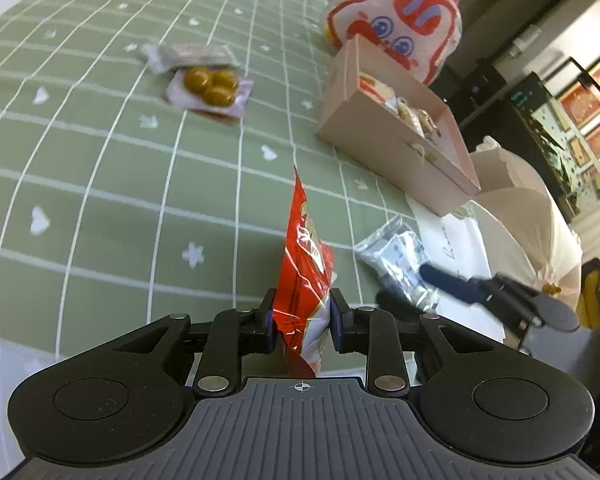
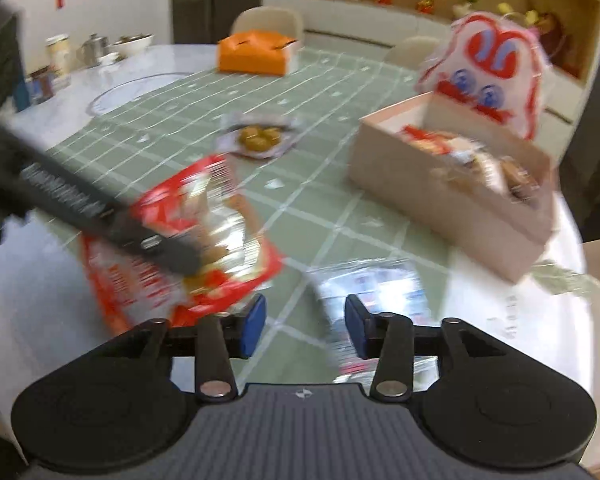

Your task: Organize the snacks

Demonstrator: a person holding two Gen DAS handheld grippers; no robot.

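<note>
My left gripper point(image 1: 302, 316) is shut on a red snack packet point(image 1: 306, 256), held edge-on above the green checked tablecloth point(image 1: 100, 168). The packet also shows in the right wrist view point(image 2: 188, 240), with the left gripper's finger point(image 2: 100, 216) across it. My right gripper point(image 2: 305, 326) is open and empty, just above a clear silver packet point(image 2: 376, 292) on the cloth; that packet shows in the left wrist view point(image 1: 400, 256) with the right gripper point(image 1: 420, 284) over it. A pink cardboard box point(image 1: 396, 136) holding several snacks stands at the right point(image 2: 452, 196).
A clear pack of three brown balls point(image 1: 212, 86) and a pale wrapper point(image 1: 192, 56) lie mid-table. A white and red cartoon bag point(image 1: 400, 20) stands behind the box. An orange box point(image 2: 256, 54) sits at the far end. White chairs point(image 1: 528, 208) stand to the right.
</note>
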